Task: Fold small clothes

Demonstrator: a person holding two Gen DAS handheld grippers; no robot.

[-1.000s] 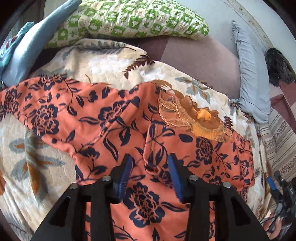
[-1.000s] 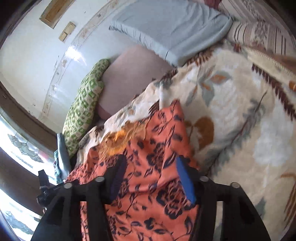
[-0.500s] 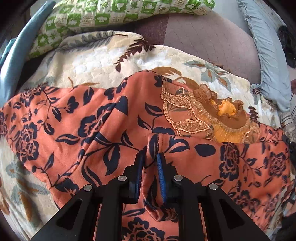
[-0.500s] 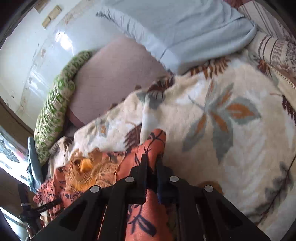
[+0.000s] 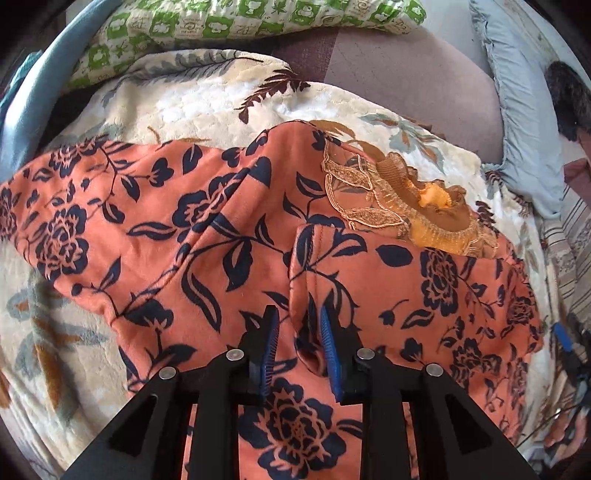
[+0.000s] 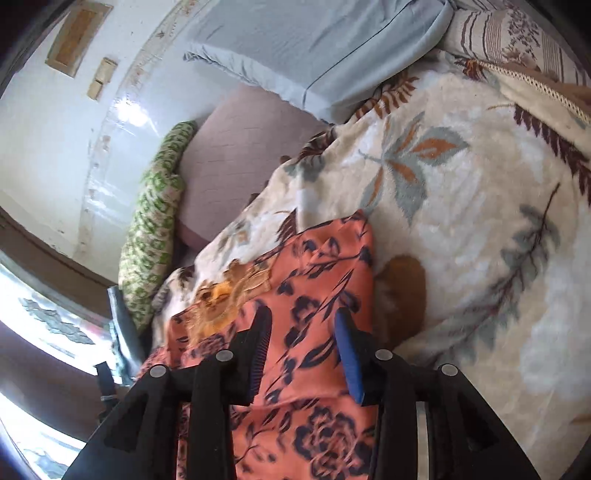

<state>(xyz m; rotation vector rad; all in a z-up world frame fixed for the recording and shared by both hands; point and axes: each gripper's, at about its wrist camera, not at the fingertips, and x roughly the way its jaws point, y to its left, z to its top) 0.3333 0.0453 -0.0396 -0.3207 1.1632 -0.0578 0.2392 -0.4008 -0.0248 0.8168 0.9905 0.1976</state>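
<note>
An orange garment with dark blue flowers lies spread on a cream leaf-print blanket, its gold embroidered neckline at the upper right. My left gripper hovers over a raised fold of the cloth, jaws partly apart with the fold between the pads. In the right wrist view the same garment lies with one side folded over, and my right gripper is open just above it, holding nothing.
A green checked pillow and a mauve cushion lie at the back. A pale blue pillow is at the right. Bare blanket spreads right of the garment. A wall and window are at the left.
Both grippers were shut on the cloth half a second ago and have since opened and drawn back. The garment's right side now lies folded over.
</note>
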